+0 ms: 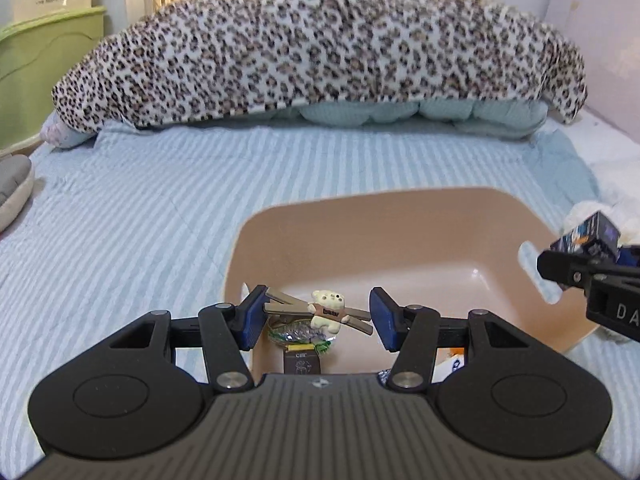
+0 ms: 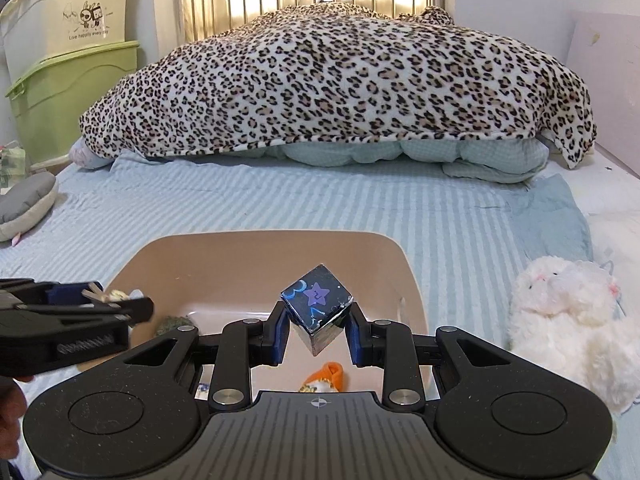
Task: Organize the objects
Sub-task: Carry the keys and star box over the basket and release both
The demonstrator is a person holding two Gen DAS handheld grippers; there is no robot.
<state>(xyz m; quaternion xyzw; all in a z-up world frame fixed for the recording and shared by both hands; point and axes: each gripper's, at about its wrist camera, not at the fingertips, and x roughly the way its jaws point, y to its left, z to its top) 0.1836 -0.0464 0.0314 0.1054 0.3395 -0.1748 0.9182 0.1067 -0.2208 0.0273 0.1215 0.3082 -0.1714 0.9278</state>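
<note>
My left gripper (image 1: 318, 318) hangs over the near left corner of the tan plastic basin (image 1: 420, 216), which sits on the striped bedsheet (image 1: 140, 208). Its jaws stand wide apart, and a hair clip with a small bear charm (image 1: 326, 310) lies across the gap: one end touches the left pad, but the other stops short of the right pad, so I cannot tell whether anything really grips it or it is falling free. Below it in the basin lie a crinkly foil wrapper (image 1: 298, 334) and a small dark tag (image 1: 302, 362).

My right gripper (image 2: 317, 330) is closed on a dark cube with a purple star (image 2: 316, 308), held corner-up over the near right part of the basin, an orange-and-white toy (image 2: 326, 380) beneath it. The pads press two opposite faces; the cube looks stiff, light and glossy, so I judge it could pivot or slip under a loose squeeze, and flat faces are the right place to hold it.

The clip looks thin, rigid and light; its long bars are the part to pinch, not the bear. A white plush animal (image 2: 568, 320) waits on the sheet just beside the basin's right edge; soft, it should take a grip anywhere on the body.
</note>
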